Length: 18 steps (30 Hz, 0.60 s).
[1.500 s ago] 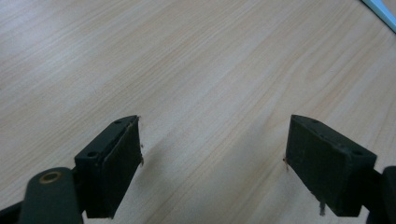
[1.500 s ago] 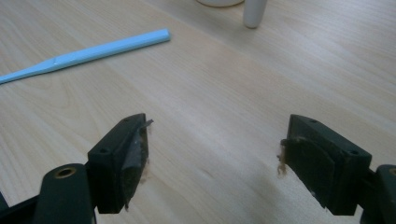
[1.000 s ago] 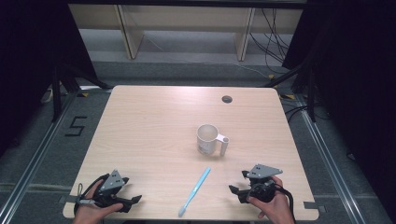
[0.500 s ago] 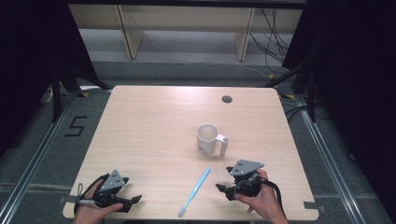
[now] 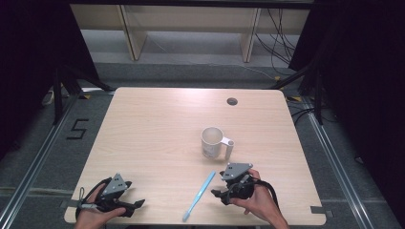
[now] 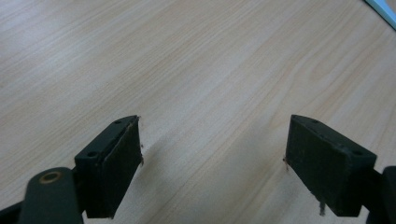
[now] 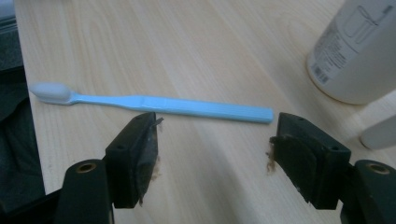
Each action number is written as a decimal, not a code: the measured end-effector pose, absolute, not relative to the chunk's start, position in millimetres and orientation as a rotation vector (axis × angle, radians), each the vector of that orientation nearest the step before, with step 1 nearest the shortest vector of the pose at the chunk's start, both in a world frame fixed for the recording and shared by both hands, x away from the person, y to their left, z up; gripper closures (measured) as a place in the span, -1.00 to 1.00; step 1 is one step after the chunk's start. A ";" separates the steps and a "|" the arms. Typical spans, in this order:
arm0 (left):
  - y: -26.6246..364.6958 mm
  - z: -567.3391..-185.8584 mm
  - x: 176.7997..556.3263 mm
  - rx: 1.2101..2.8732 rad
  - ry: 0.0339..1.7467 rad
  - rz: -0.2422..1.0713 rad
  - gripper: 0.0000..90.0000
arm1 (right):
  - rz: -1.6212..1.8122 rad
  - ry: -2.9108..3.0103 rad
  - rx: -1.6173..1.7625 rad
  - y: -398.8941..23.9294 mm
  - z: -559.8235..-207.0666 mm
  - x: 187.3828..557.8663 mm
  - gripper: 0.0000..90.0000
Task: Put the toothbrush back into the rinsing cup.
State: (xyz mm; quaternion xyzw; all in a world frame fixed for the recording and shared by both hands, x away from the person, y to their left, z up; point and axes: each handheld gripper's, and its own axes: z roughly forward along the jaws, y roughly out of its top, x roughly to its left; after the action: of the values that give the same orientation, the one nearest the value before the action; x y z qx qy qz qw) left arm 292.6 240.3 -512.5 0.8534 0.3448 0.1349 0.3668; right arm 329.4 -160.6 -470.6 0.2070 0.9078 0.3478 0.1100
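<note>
Early stage, by the look of it: nothing lifted, nothing moved into place. Light-blue toothbrush (image 5: 199, 195) lying flat on the table (image 5: 157, 129) close to the near edge, a little right of centre, bristle end toward that edge and handle end pointing up toward the white mug (image 5: 212, 142). Mug upright further in, right of centre, handle turned to the right edge, apparently empty, well apart from the brush's bristle end and only near its handle tip. Right gripper (image 5: 217, 194) low over the wood just beside the toothbrush, on its right, jaws spread wide with nothing between them; from the right gripper view (image 7: 212, 154), brush (image 7: 154, 103) running crosswise just beyond the jaw tips, not touched, mug base (image 7: 352, 51) off at the upper right. Left gripper (image 5: 138, 204) parked at the near left corner, well apart from both things, jaws likewise released and empty over bare wood (image 6: 212, 140). Judged from this: approach to the brush nearly complete, grasp not yet made. Left to do, most likely: closing on the handle, lifting, and carrying it to the mug to stand it inside. Flat, thin handle on the surface likely to call for a low, square closure to avoid skidding.
</note>
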 end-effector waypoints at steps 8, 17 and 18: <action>240.3 -512.6 292.4 2.197 0.883 0.342 -0.61 | 0.998 2.728 0.509 -143.3 -470.0 330.4 -0.29; 240.3 -512.5 292.5 2.193 0.888 0.346 -0.60 | 0.889 2.828 0.370 -120.8 -474.7 332.4 -0.25; 240.3 -512.4 292.5 2.193 0.888 0.346 -0.61 | 0.871 2.842 0.381 -118.8 -474.7 331.3 -0.24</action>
State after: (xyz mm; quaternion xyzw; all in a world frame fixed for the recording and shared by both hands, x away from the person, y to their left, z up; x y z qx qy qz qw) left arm 292.5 240.3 -512.4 0.8533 0.3454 0.1348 0.3667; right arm 331.3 -118.8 -474.7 0.1268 0.9459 0.2898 0.0726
